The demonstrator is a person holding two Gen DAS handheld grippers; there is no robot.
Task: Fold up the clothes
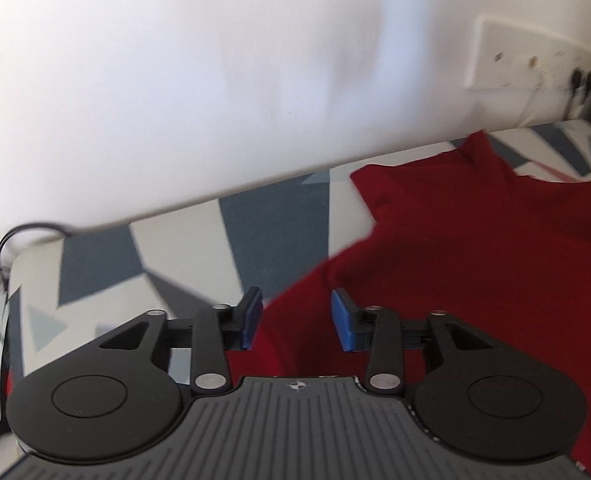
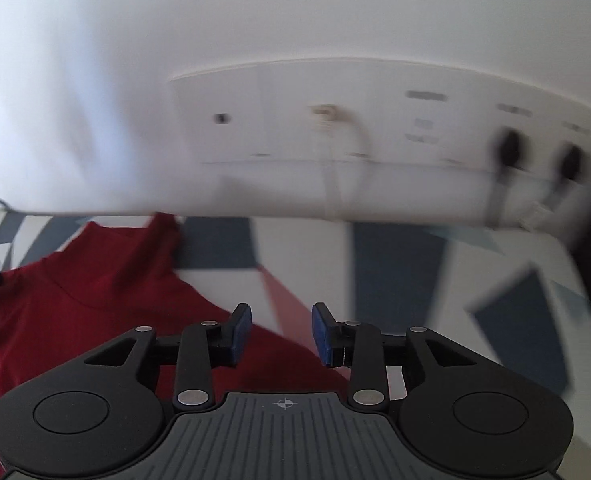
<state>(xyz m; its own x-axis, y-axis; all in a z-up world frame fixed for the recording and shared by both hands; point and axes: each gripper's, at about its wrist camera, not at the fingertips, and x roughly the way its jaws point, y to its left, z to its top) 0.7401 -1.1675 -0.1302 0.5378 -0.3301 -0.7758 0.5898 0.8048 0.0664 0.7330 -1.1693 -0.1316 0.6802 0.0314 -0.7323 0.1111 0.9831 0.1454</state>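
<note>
A dark red high-neck top (image 1: pixel 475 248) lies spread on a table covered with a grey, blue and white geometric cloth (image 1: pixel 175 248). My left gripper (image 1: pixel 296 318) is open and empty, hovering over the garment's left edge. In the right wrist view the same red top (image 2: pixel 95 292) lies at the left, its neck pointing toward the wall. My right gripper (image 2: pixel 281 334) is open and empty, over the garment's right edge where it meets the patterned cloth (image 2: pixel 395 272).
A white wall stands right behind the table. A white socket panel (image 2: pixel 375 128) with black plugs (image 2: pixel 509 150) and cables sits on the wall. A black cable loop (image 1: pixel 27 236) hangs at the table's left end.
</note>
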